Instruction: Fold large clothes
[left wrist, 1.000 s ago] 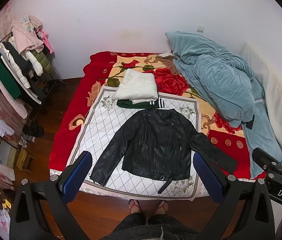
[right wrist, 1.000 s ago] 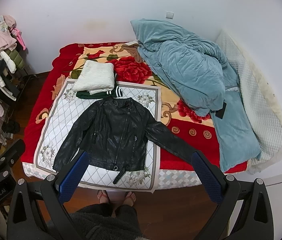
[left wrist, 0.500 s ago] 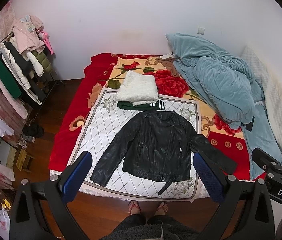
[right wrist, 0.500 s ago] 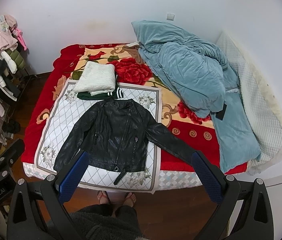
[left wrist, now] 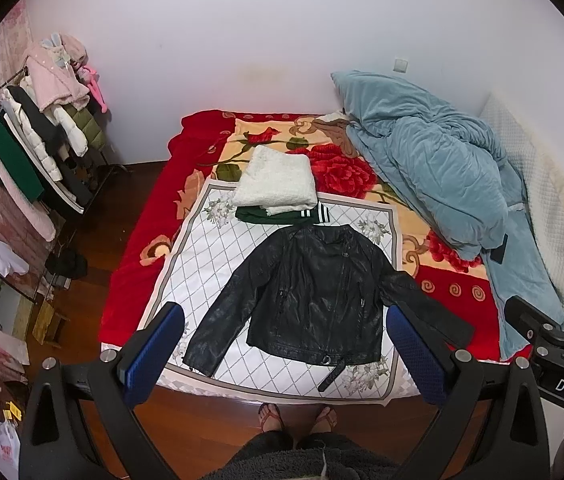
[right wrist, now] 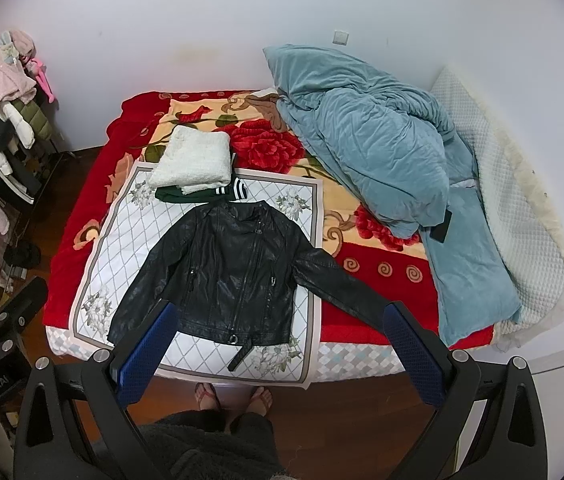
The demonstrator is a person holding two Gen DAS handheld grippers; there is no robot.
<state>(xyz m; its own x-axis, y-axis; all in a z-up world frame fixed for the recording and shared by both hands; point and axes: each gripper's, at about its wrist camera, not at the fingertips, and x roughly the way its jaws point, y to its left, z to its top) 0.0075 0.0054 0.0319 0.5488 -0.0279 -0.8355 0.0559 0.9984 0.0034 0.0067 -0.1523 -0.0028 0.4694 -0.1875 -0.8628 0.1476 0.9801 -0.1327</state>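
Note:
A black leather jacket point(left wrist: 318, 292) lies flat, face up, sleeves spread, on a white diamond-patterned cloth point(left wrist: 210, 256) at the bed's near edge; it also shows in the right wrist view point(right wrist: 238, 268). My left gripper point(left wrist: 282, 344) is open and empty, held high above the bed's near edge. My right gripper point(right wrist: 278, 344) is open and empty at the same height. Beyond the jacket's collar lies a folded white sweater point(left wrist: 278, 182) on a folded green garment point(left wrist: 278, 216).
A crumpled blue duvet point(left wrist: 434, 168) covers the bed's right side, with a dark phone point(left wrist: 498, 250) on it. A clothes rack point(left wrist: 30, 152) stands at the left. My feet point(left wrist: 298, 416) stand on the wooden floor at the bed's edge.
Both grippers have drifted slightly back from the bed, so the bed sits a little lower in view. The jacket has not moved.

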